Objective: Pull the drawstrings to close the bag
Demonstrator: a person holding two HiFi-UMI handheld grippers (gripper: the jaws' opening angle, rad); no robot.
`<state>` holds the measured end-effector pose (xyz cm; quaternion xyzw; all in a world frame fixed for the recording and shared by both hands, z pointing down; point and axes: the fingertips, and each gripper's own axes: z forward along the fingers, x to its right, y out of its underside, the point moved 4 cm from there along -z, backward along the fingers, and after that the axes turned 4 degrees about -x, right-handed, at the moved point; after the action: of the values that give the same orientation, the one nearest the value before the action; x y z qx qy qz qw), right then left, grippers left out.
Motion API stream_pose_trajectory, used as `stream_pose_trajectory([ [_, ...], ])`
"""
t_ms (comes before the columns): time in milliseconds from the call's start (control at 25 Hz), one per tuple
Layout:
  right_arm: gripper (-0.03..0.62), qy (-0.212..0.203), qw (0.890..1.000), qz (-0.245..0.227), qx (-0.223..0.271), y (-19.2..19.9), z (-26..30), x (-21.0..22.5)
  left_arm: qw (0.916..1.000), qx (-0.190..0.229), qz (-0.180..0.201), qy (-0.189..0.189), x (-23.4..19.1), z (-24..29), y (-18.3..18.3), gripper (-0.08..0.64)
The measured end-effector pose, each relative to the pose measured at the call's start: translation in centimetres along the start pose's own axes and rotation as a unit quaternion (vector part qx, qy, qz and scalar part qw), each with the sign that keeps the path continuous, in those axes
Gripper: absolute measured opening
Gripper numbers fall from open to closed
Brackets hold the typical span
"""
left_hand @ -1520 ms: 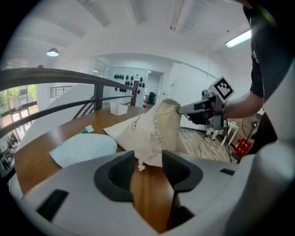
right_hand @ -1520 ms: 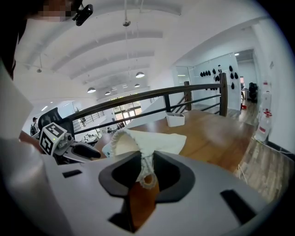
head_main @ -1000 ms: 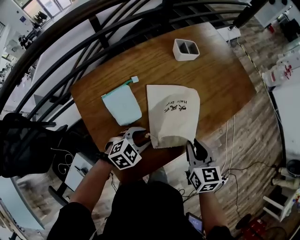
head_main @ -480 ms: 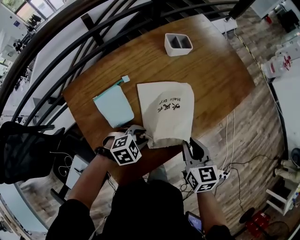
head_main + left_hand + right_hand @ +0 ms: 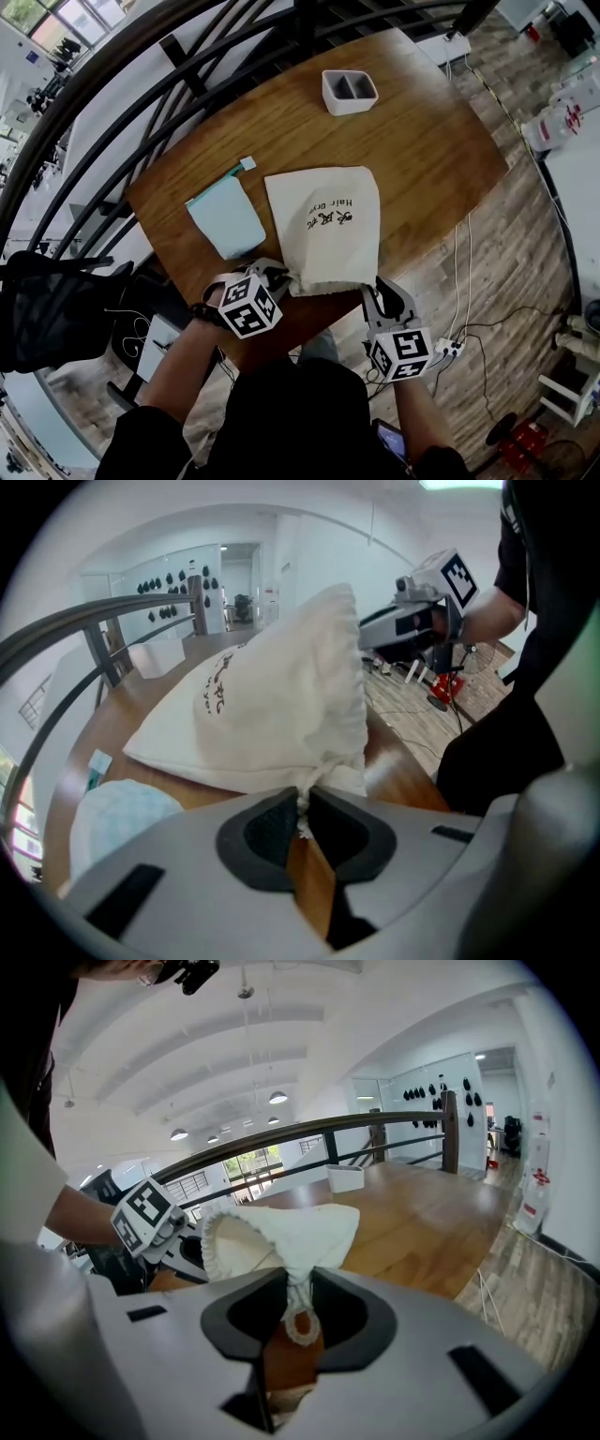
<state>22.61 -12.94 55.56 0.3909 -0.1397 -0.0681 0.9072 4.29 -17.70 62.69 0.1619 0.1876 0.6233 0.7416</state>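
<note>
A cream cloth drawstring bag (image 5: 323,225) with dark print lies on the wooden table (image 5: 431,159), its gathered mouth toward me. My left gripper (image 5: 279,275) is at the mouth's left corner. Its jaws have just been closing and now pinch the white drawstring (image 5: 302,801) where it leaves the bunched cloth (image 5: 272,705). My right gripper (image 5: 375,289) is at the right corner, shut on the other drawstring (image 5: 299,1324), whose loop shows between the pads. The puckered bag mouth (image 5: 246,1241) rises between both grippers.
A light blue pouch (image 5: 225,216) lies left of the bag. A white two-compartment box (image 5: 349,91) stands at the far side of the table. Black railing bars (image 5: 187,56) curve behind it. Cables (image 5: 461,281) run over the floor at the right, by the table's near edge.
The left gripper's jaws, open beside the bag's corner before, have closed on the drawstring. The right gripper has kept its grip and place.
</note>
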Motion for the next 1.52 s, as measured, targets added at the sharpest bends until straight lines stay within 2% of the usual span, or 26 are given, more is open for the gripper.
stream_pose_trajectory([
  [200,0.087,-0.016,0.999,-0.026,-0.014,0.7,1.0,-0.9,0.9974,0.036,-0.06,-0.016,0.1,-3.3,0.8,0.044],
  [320,0.15,-0.036,0.998,-0.038,-0.038,1.6,1.9,-1.6,0.992,0.068,-0.106,-0.003,0.3,-4.4,1.4,0.044],
  [360,0.184,-0.039,0.997,-0.04,-0.05,2.1,2.1,-1.8,0.9903,0.075,-0.117,0.0,0.3,-4.5,1.7,0.044],
  [440,0.202,-0.037,0.996,-0.045,-0.068,2.9,2.4,-2.1,0.9886,0.08,-0.127,0.0,0.3,-4.7,1.9,0.044],
  [560,0.198,-0.035,0.996,-0.043,-0.072,3.6,2.1,-2.5,0.9884,0.081,-0.129,-0.005,0.3,-4.9,1.8,0.044],
  [640,0.166,-0.032,0.997,-0.032,-0.069,3.7,1.6,-2.7,0.9884,0.082,-0.128,-0.008,0.1,-4.8,1.8,0.044],
  [720,0.153,-0.012,0.997,-0.021,-0.068,3.7,1.0,-2.7,0.9884,0.082,-0.127,-0.01,0.1,-4.7,1.8,0.044],
  [840,0.172,0.031,0.998,-0.006,-0.061,3.6,-0.3,-2.5,0.9883,0.083,-0.128,-0.009,0.1,-4.7,1.6,0.044],
  [960,0.141,0.029,0.998,0.011,-0.058,3.6,-1.0,-3.1,0.9885,0.084,-0.126,-0.007,0.3,-4.8,1.4,0.044],
  [1160,0.135,0.04,0.997,0.004,-0.073,3.6,0.3,-3.6,0.9886,0.09,-0.121,-0.003,0.7,-5.2,0.8,0.044],
  [1360,0.134,0.077,0.994,0.022,-0.075,3.1,2.0,-2.6,0.9881,0.098,-0.118,0.008,1.3,-5.3,0.4,0.044],
  [1520,0.129,0.095,0.991,0.035,-0.082,3.1,3.5,-1.9,0.9902,0.078,-0.116,0.001,1.5,-4.3,1.4,0.044],
])
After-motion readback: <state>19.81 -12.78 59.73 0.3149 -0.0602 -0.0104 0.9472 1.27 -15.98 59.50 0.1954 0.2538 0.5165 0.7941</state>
